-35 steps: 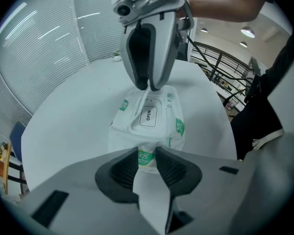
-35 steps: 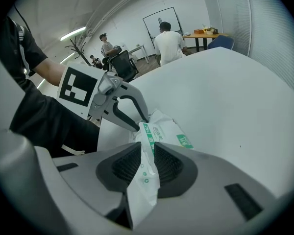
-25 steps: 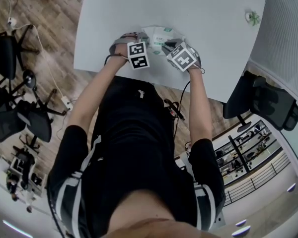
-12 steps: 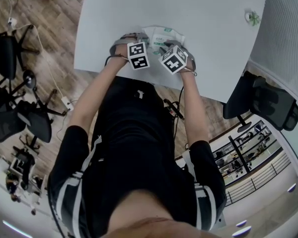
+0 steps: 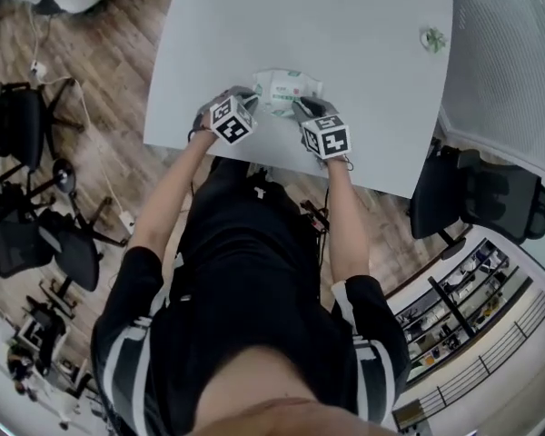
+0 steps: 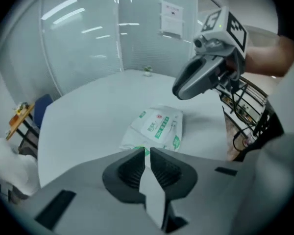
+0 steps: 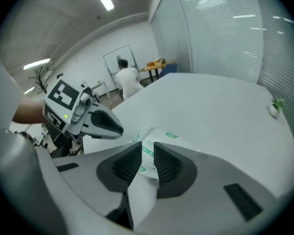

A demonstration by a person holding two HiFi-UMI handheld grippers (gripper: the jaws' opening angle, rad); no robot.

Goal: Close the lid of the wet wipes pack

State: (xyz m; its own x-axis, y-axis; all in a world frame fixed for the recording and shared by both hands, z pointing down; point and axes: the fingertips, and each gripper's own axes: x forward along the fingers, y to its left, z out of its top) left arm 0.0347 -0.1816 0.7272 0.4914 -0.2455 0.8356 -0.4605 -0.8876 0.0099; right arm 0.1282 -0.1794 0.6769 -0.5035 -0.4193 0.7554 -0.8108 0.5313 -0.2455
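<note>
The wet wipes pack, white with green print, lies flat on the white table, and its top looks flat. In the left gripper view the pack lies just beyond my left gripper. That gripper's jaws are closing to a thin slit with nothing between them. My right gripper hangs above the pack; its jaws are closing too, with a narrow gap that holds nothing. In the head view the left gripper and the right gripper flank the pack's near corners.
A small green-and-white object sits near the table's far right corner. Office chairs stand to the right and to the left of the table. A person stands far off by a whiteboard.
Both grippers have lifted off the pack and drawn back toward the table's near edge. Their marker cubes have rolled. The pack stays where it lay.
</note>
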